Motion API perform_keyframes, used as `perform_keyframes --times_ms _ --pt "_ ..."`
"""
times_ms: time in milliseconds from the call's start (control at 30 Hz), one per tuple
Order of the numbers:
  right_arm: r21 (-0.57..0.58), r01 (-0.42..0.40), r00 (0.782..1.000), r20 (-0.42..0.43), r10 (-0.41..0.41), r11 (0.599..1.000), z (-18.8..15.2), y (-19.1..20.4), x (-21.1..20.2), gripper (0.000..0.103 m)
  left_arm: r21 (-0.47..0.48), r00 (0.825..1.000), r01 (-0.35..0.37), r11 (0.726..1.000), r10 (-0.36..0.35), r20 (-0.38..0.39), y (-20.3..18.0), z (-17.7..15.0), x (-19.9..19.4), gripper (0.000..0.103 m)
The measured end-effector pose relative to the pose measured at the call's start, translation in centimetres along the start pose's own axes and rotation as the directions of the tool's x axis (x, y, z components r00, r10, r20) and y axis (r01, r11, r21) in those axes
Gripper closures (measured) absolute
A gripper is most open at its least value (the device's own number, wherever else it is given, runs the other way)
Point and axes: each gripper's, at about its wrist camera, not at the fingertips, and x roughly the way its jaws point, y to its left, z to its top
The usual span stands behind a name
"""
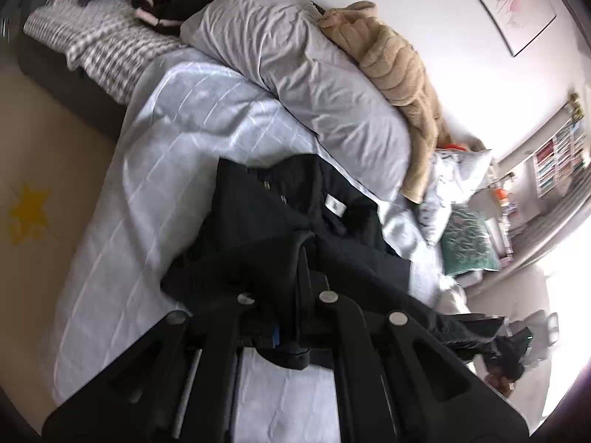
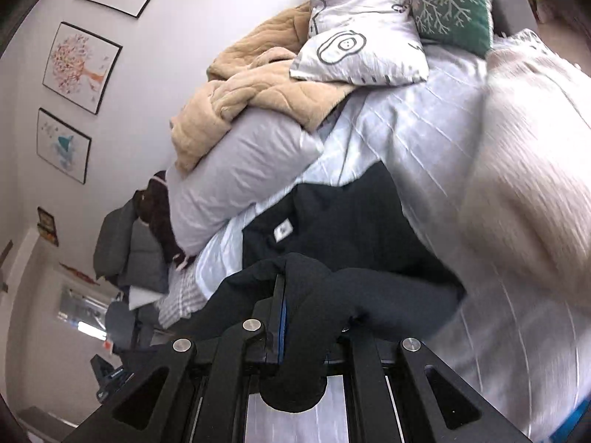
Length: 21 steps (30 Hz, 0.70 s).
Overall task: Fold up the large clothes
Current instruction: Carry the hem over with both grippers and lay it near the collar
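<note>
While clamped tight, left gripper (image 1: 301, 258) and right gripper (image 2: 282, 295): each pinching a bunched fold of black garment (image 1: 280, 199). Rest of garment draped just beyond fingertips on pale quilt (image 1: 177, 118), white label (image 2: 282, 230) up. Grey pillow (image 1: 295, 55), tan blanket (image 1: 399, 70) farther out.

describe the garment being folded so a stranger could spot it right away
On the bed's pale blue quilted cover, below the long grey pillow, lies a black fabric garment. Unlike the tan fleece blanket, it is dark, with a small white label.
</note>
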Motion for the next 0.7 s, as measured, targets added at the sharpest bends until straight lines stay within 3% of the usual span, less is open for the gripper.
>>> perform_keyframes --times_ms 200,333,533,600,700 --pt "-0.022 0.071 0.997 -0.003 -0.071 0.997 4.8 -0.7 7.1 0.095 0.095 0.995 -0.101 0.99 0.1 0.012 -2.4 4.3 8.3 0.096" --pt "-0.056 0.138 0.99 -0.018 -0.14 0.989 7.1 -2.0 12.4 0.095 0.139 0.988 -0.151 0.979 0.151 0.005 -2.1 5.5 14.1 0.094" --pt "-0.071 0.247 0.965 -0.075 -0.252 0.966 7.7 -6.1 20.3 0.094 0.177 0.97 -0.231 0.957 0.241 -0.036 -0.4 4.7 21.7 0.086" --pt "-0.06 0.274 0.955 -0.099 -0.279 0.96 7.5 -7.5 22.4 0.094 0.182 0.956 -0.268 0.946 0.284 -0.069 0.5 4.2 23.7 0.081" --pt "-0.074 0.319 0.938 -0.12 -0.326 0.945 6.9 -9.1 24.9 0.093 0.194 0.951 -0.269 0.943 0.292 -0.098 1.4 3.9 25.3 0.078"
